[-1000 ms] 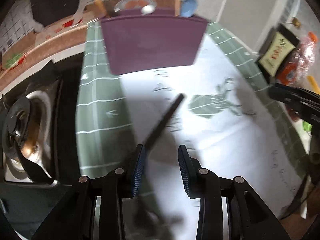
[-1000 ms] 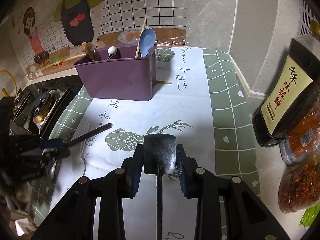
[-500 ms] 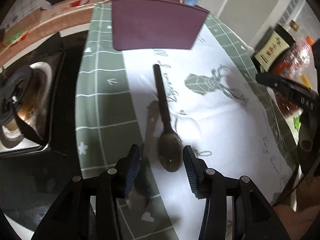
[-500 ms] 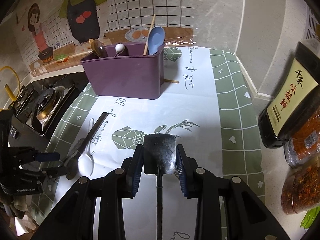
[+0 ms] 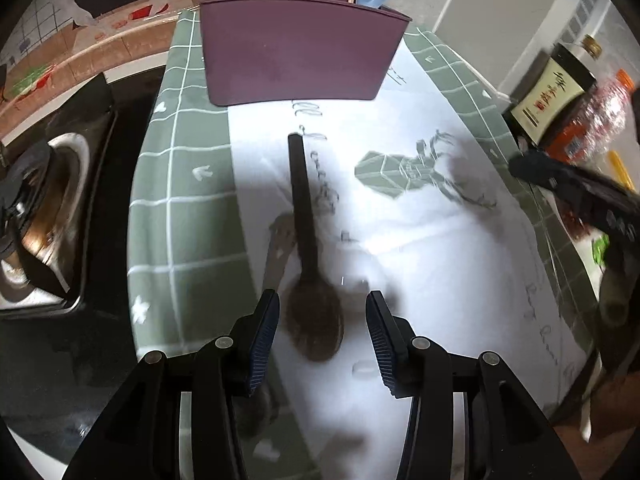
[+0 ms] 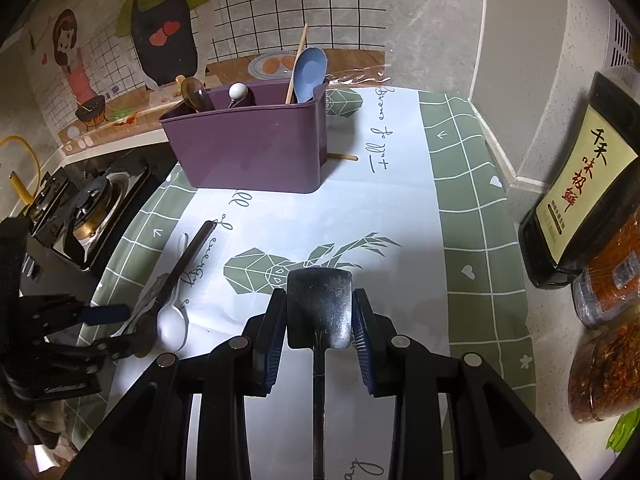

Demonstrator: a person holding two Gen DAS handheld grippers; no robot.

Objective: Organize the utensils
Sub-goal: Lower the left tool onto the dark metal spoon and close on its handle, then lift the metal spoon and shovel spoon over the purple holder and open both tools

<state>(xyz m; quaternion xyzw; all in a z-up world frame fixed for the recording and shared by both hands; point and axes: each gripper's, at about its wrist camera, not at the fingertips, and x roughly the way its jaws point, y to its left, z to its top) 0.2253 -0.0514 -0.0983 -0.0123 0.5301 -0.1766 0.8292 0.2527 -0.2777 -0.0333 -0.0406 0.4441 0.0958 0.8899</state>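
A kitchen counter, covered by a white and green checked mat [image 6: 472, 208], runs between a gas stove [image 6: 86, 208] on the left and sauce bottles and jars [image 6: 580, 200] on the right, with a tiled wall behind. At the back of the mat stands a purple utensil holder [image 6: 248, 148], already holding a blue spoon [image 6: 308, 74], a chopstick, a brown spoon and a white-tipped piece.

The task looks partly done. A dark long-handled spoon [image 5: 308, 248] lies on the mat, its bowl between the left gripper's [image 5: 320, 326] parted jaws, which do not touch it. A white spoon [image 6: 172, 326] and a metal one lie just beside it. The right gripper [image 6: 320, 312] is clamped on a metal spatula [image 6: 320, 304], held above the mat.

The middle of the mat is open. The mat's left edge borders the stove, close to the loose spoons.
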